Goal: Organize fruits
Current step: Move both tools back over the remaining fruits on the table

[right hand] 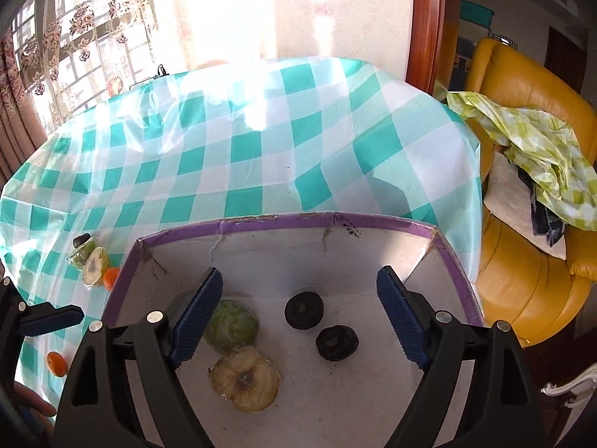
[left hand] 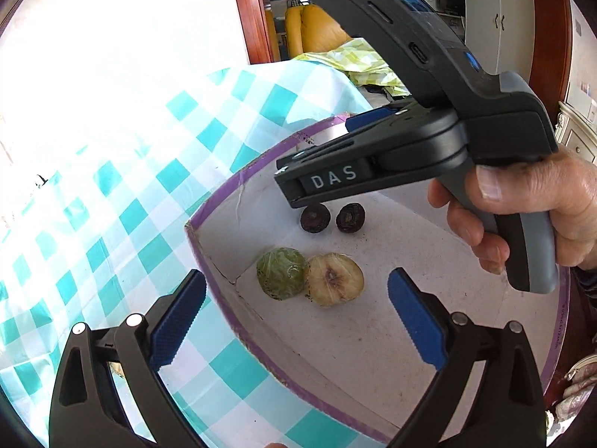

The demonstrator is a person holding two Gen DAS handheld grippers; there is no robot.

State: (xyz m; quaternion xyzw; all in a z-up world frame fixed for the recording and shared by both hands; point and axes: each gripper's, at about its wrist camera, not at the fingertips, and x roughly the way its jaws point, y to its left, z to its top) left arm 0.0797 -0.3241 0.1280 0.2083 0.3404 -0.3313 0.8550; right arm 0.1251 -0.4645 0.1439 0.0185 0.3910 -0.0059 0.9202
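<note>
A purple-rimmed cardboard box (right hand: pixel 373 221) (left hand: pixel 231 183) sits on the checked tablecloth. Inside lie two wrapped apple halves, one skin-up (right hand: pixel 233 324) (left hand: pixel 280 273) and one cut-side-up (right hand: pixel 244 380) (left hand: pixel 334 279), and two dark round fruits (right hand: pixel 304 310) (right hand: pixel 337 342) (left hand: pixel 315 217) (left hand: pixel 350 217). My right gripper (right hand: pixel 298 315) is open and empty above the box floor; its body shows in the left wrist view (left hand: pixel 410 142). My left gripper (left hand: pixel 296 317) is open and empty over the box's near-left rim. On the cloth left of the box lie more wrapped apple halves (right hand: pixel 95 263), a dark fruit (right hand: pixel 81 240) and two tangerines (right hand: pixel 111 277) (right hand: pixel 56 363).
A yellow leather armchair (right hand: pixel 530 261) with a green-checked cloth (right hand: pixel 537 149) and cushion stands right of the table. A window with floral curtains (right hand: pixel 74 30) is behind the table. A wooden door frame (right hand: pixel 425 26) rises at the back right.
</note>
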